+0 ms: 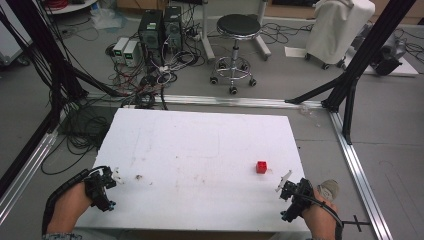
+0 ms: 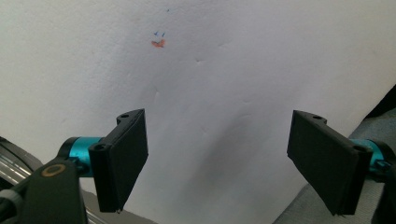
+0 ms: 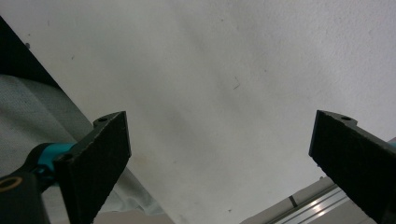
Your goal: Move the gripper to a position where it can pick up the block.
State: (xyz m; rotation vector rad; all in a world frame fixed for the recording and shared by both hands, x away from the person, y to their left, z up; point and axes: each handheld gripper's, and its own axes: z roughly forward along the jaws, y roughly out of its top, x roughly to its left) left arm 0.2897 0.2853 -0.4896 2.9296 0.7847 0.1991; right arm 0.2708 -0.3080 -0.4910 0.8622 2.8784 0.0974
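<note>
A small red cube sits alone on the white tabletop, toward its right edge and nearer the front. The right tool, jaws spread wide and empty, rests at the front right corner, with the cube just ahead and slightly to its left. The left tool, equally wide and empty, waits at the left edge, well apart from it
</note>
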